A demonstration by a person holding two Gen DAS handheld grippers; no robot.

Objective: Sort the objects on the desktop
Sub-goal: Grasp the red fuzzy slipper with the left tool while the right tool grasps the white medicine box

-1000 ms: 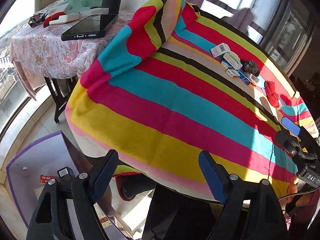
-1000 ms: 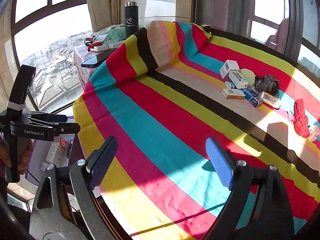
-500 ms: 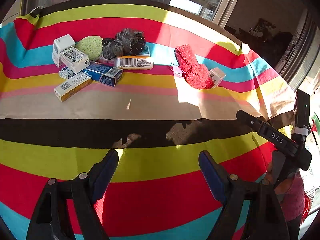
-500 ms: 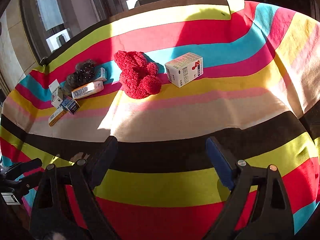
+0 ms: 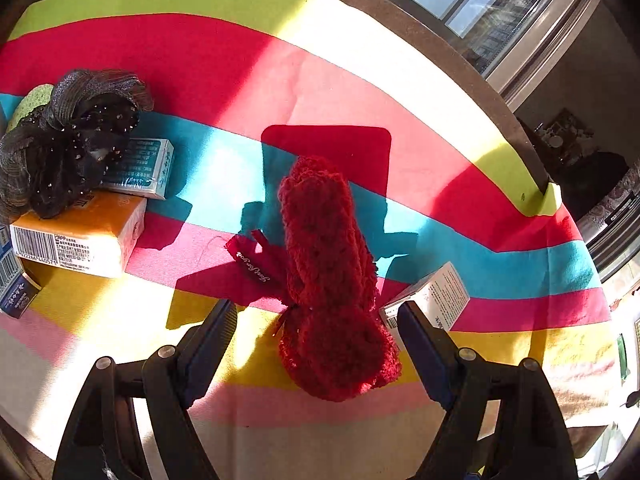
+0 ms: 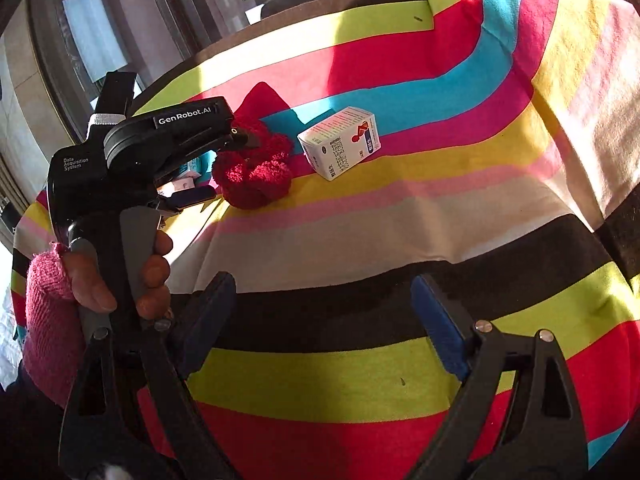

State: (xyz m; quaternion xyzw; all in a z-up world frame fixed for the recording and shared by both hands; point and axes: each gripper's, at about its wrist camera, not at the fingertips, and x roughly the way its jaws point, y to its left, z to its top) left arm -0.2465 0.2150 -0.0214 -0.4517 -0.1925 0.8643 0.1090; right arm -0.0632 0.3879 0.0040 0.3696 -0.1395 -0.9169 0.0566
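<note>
Barely started, honestly. Left gripper gaping around the red knitted thing on the striped desk, not clamped yet. Right gripper wide, empty. White carton, boxes, black scrunchie all left unsorted.

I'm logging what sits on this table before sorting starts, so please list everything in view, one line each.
Fuzzy knit item: 1, red, mid-cloth, between the left gripper's open jaws.
White box: 1, white with red and blue print, just right of the knit item.
Mesh bow: 1, black with sparkles, far left, lying on the boxes.
Teal box: 1, teal and white, partly under the bow.
Orange pack: 1, orange and white with barcode, in front of the teal box.
Striped cloth: 1, multicoloured, covering the table.
Left gripper: open.
Right gripper: open, nothing between its jaws.
Hand: 1, pink sleeve, holding the left gripper's handle.
</note>
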